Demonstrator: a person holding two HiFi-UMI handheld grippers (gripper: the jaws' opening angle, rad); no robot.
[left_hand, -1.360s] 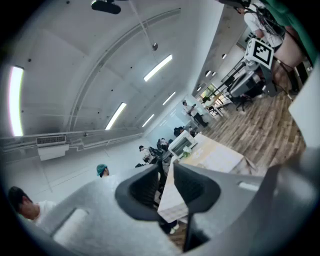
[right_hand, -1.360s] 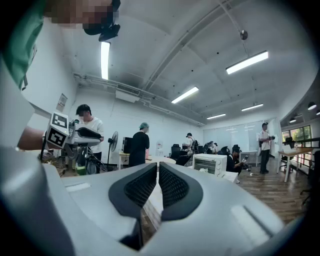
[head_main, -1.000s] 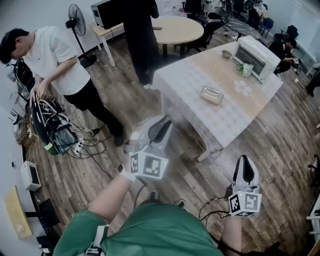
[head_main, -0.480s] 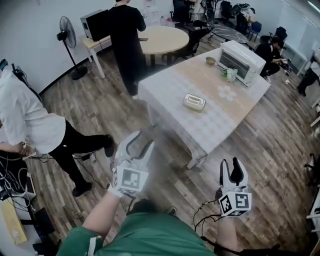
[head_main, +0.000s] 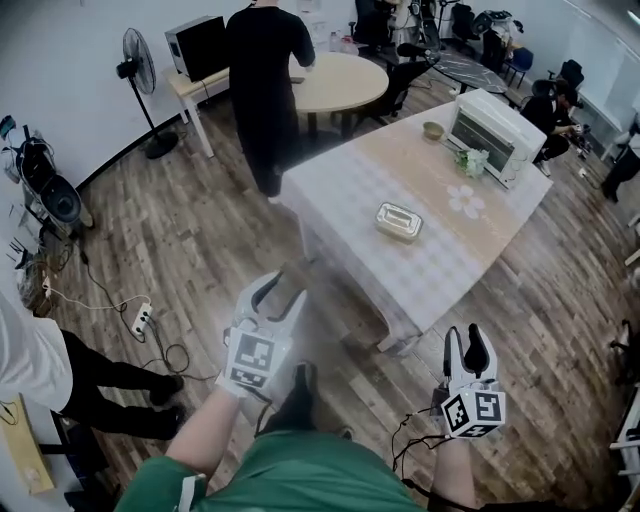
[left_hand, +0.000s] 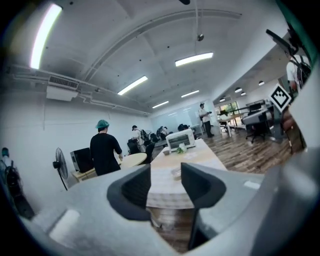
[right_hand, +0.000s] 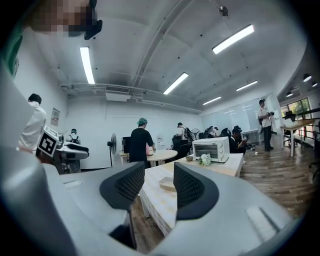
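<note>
- The left gripper (head_main: 280, 292) hangs over the wooden floor (head_main: 200, 230) with its jaws parted and nothing between them; in the left gripper view the gap frames the clothed table (left_hand: 172, 189) and the glass dish (left_hand: 176, 172) on it
- From this gripper the glass dish (head_main: 399, 221) lies ahead and to the right, well apart, on the near half of the clothed table (head_main: 340, 190); its long axis seems to run roughly crosswise to the table's length
- The right gripper (head_main: 465, 338) is also empty, jaws open; the dish (right_hand: 167, 184) shows straight ahead between them, a little to the left, in the right gripper view
- Neither gripper touches the table; its near corner sits between the two, and I judge the right one slightly nearer to it
- Against the earlier frames: the person in white (head_main: 25, 365) fills far less of the left edge, the left gripper view is level instead of tipped at the ceiling, both pairs of jaws stand wider apart, and the table sits a touch further right in the head view
</note>
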